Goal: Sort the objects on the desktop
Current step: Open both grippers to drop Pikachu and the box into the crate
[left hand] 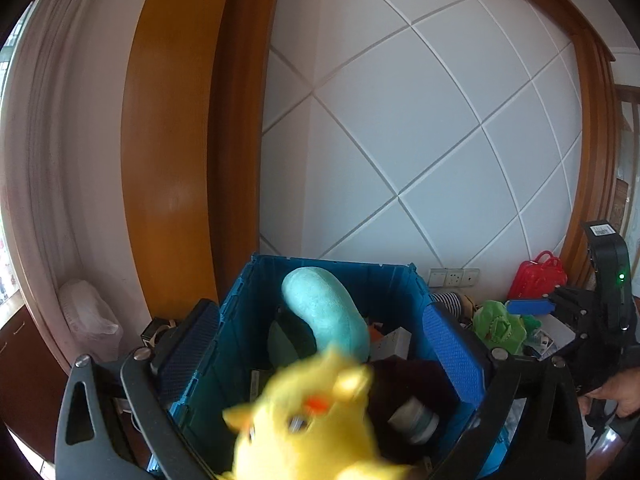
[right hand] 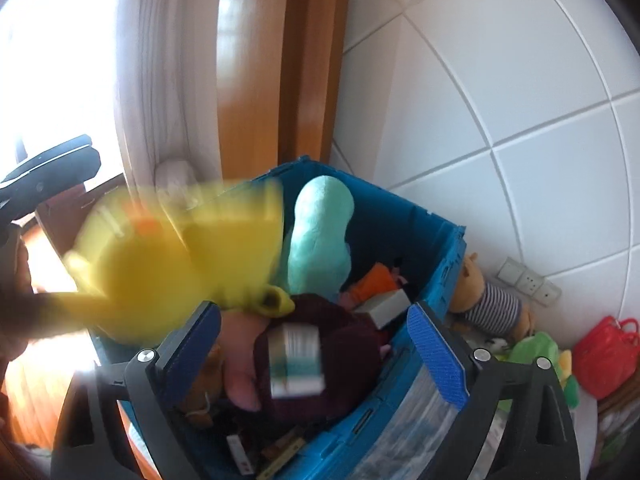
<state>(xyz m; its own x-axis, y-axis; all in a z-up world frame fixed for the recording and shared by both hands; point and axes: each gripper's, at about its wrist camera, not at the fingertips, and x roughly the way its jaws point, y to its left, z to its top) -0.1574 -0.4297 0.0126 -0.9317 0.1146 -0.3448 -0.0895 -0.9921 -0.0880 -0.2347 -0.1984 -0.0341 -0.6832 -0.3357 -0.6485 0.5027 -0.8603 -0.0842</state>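
Both grippers are poised over the blue crate (right hand: 436, 264) against the white wall, and both are spread wide with nothing pinched. The left gripper (left hand: 320, 344) has its blue pads well apart, and a yellow plush toy (left hand: 316, 420) shows as a blur right in front of it, above the crate's open top, touching neither pad. From the right gripper (right hand: 316, 344) that same yellow toy (right hand: 176, 264) smears across the crate's left rim, and a small boxed item (right hand: 296, 360) is a blur over the dark red bundle (right hand: 340, 340) inside the crate, free of the pads. Both look to be dropping in. The worry is the yellow toy: it sits over the left rim, not the middle, so it could catch the edge and tumble outside. The crate is already heaped, with a teal cushion (right hand: 320, 236) standing tall, so anything landing on top may roll off. A striped bear (right hand: 492, 304), a green toy (right hand: 536, 352) and a red bag (right hand: 604, 356) wait just right of the crate.
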